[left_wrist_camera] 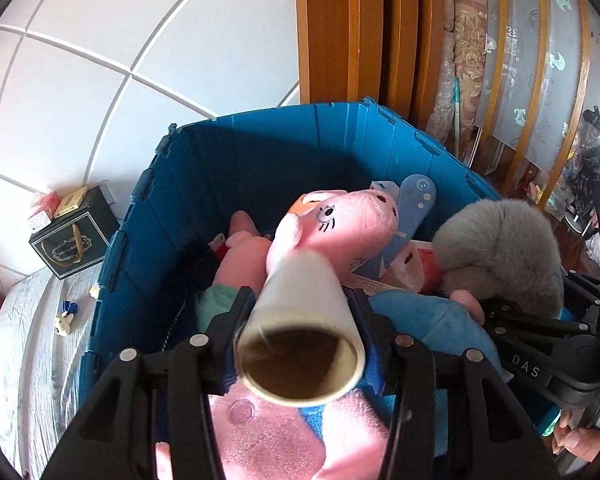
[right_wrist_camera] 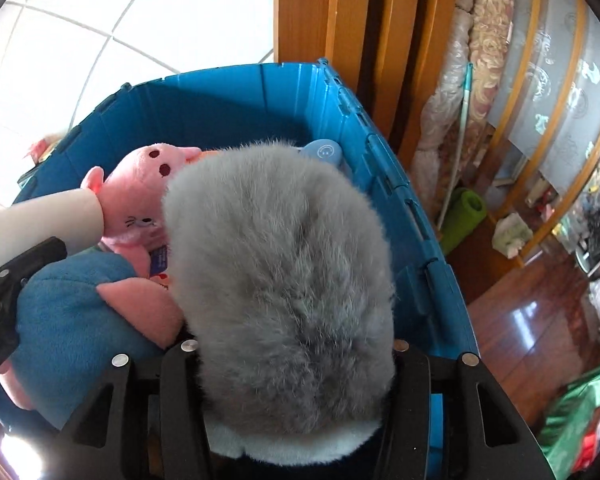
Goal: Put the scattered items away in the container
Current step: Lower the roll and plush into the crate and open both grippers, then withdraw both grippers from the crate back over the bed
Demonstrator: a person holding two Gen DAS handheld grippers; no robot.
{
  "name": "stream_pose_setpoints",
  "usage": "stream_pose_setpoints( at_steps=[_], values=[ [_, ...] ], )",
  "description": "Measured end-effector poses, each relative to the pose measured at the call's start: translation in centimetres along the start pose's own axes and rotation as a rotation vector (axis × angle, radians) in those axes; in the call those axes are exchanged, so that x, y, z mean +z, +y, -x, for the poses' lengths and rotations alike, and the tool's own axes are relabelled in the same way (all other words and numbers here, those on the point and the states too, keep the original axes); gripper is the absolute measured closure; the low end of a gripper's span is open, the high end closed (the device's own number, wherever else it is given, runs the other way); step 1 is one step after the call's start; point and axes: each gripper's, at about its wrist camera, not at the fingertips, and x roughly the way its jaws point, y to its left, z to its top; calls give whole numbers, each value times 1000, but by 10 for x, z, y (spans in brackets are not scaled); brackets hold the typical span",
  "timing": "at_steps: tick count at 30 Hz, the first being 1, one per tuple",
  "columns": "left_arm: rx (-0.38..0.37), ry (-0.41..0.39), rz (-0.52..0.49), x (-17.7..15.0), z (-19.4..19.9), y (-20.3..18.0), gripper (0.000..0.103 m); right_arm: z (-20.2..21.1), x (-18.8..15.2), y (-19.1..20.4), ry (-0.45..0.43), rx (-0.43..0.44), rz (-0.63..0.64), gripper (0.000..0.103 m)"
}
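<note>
A white cardboard tube is being carried between the jaws of the left gripper, its long axis running along the fingers and down toward the blue crate directly below and ahead. Whether the pads are pressing it cannot be told. A grey fur piece is being held similarly in the right gripper, also over the crate, just beside the left.

A white tiled wall stands beside a brown wooden door frame, and the shiny dark wood floor glows where bright light hits it.
</note>
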Motion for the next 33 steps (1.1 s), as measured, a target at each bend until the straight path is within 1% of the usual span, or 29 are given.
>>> stream_pose_setpoints(
  at_steps=[1,2,3,4,5,7,10,14,18,20,22,25,30,33],
  values=[
    [11,-14,0,-1,4,1,46,-2,2,-2,5,0,-3,51],
    [8,-28,2,-1,8,2,41,-1,2,-2,6,3,-7,49],
    [0,-40,7,-2,13,3,36,-1,2,-2,7,4,-13,44],
    [-4,-50,10,-2,16,5,34,-1,1,-4,6,4,-20,40],
    [-4,-60,10,-3,21,5,34,-1,2,-6,4,2,-24,37],
    [-5,-75,5,-4,27,4,34,2,1,-8,-5,-1,-30,26],
    [-19,-78,6,-7,34,3,34,9,-4,-11,-20,9,-35,21],
    [-22,-88,9,-12,43,0,34,20,-10,-12,-36,12,-37,20],
    [-37,-98,3,-19,55,-4,33,32,-18,-13,-52,13,-41,15],
    [-46,-101,2,-23,61,-6,33,39,-22,-14,-64,17,-45,11],
    [-53,-101,3,-28,66,-8,33,48,-28,-15,-80,20,-46,1],
    [-57,-104,7,-35,75,-9,33,63,-37,-13,-103,31,-41,1],
    [-36,-134,29,-50,94,-2,33,89,-53,-14,-150,34,-65,0],
    [-45,-146,50,-59,106,4,33,103,-63,-14,-184,45,-75,0]
  ],
)
